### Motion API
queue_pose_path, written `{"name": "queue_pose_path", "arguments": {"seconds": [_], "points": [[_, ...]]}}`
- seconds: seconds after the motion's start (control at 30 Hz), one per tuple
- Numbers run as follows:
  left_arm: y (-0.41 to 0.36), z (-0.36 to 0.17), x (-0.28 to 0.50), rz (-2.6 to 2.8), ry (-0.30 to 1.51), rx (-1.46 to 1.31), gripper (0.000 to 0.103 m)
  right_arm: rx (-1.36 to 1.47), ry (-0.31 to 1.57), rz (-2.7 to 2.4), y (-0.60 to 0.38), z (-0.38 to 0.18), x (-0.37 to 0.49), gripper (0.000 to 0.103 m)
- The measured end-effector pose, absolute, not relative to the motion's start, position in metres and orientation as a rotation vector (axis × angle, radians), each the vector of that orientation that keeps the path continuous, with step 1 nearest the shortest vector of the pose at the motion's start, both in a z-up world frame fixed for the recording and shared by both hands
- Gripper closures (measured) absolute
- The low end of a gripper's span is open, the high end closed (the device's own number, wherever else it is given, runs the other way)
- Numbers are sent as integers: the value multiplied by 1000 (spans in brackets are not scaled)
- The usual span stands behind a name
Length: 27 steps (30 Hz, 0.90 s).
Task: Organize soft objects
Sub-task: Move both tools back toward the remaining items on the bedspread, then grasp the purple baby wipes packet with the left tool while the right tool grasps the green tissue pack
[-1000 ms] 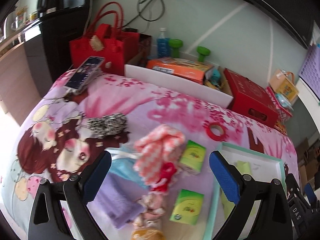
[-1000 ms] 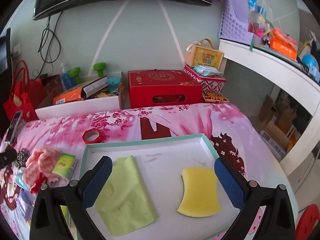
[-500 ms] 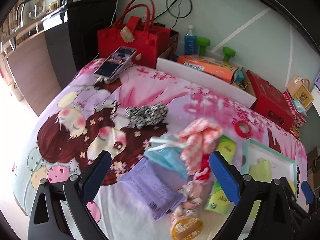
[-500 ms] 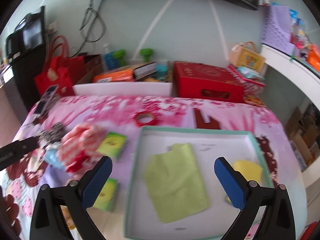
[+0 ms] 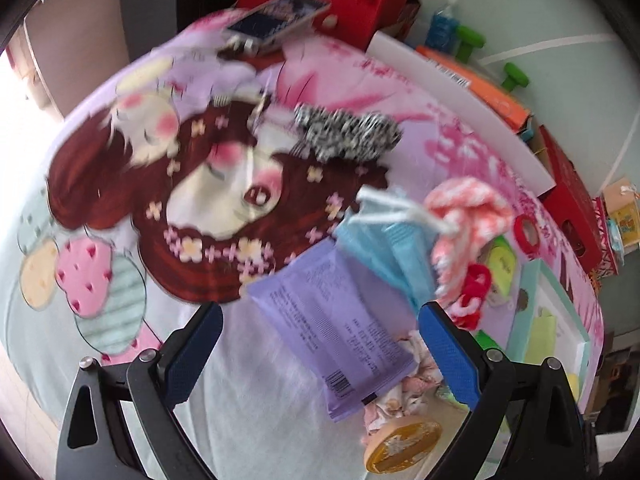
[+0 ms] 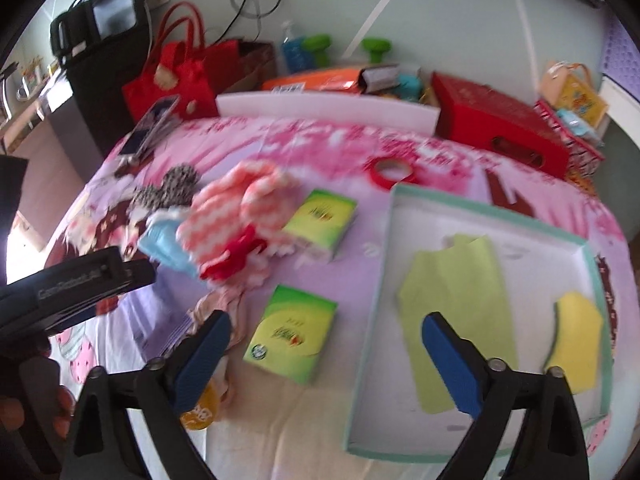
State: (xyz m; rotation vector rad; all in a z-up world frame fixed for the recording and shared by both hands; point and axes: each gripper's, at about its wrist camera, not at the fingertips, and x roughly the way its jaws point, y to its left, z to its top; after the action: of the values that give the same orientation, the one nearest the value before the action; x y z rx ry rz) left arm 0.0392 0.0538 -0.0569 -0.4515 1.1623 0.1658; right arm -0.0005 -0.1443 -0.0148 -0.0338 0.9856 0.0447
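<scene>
1. Step: approach phase, nothing picked yet. Both grippers angled down over the pile of soft stuff on the bed.
2. Left gripper [image 5: 320, 352]: jaws spread, nothing pinched. Purple packet [image 5: 332, 328] lies under the gap, not gripped. Blue mask pack [image 5: 392, 248] + pink-white knit cloth [image 5: 464, 216] just beyond, overlapping.
3. Right gripper [image 6: 326, 354]: jaws closing in from wide, nothing between the pads; green tissue pack [image 6: 292, 336] sits below the gap, a 2nd one [image 6: 322, 218] farther off by the knit cloth.
4. Tray [image 6: 472, 208] to the right already has a green cloth [image 6: 452, 300] + yellow sponge [image 6: 576, 340] inside.
5. Next, my guess: drop lower, centre on one item, close, carry to tray. Pile is tangled, so risk of dragging a neighbour along.
6. Surface: cartoon-print bedsheet [image 5: 120, 280], soft, wrinkly. Black-white scrunchie [image 5: 348, 132], red tape roll [image 6: 394, 170], phone [image 5: 276, 20] also on it.
7. Room: red bag [image 6: 176, 80], red box [image 6: 500, 128], wall behind. Both views motion-blurred.
</scene>
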Motion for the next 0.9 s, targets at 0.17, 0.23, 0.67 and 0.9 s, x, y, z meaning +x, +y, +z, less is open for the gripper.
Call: {"name": "queue_pose_path", "arguments": {"seconds": [0.17,0.23,0.67,0.9], "points": [[56,-65,38,190,1188,-475,5,5,1067,86,-139,-34,7,16],[55,-68,40,195,1198,-480,5,20,1087,91,-139,-39,9,18],[47,-78,43,176,1232,-507,5,-5,1109,111,-130,-45,15,28],[47,-80,46,174,1226,-521,12,-42,1134,78,-128,-55,19,32]]}}
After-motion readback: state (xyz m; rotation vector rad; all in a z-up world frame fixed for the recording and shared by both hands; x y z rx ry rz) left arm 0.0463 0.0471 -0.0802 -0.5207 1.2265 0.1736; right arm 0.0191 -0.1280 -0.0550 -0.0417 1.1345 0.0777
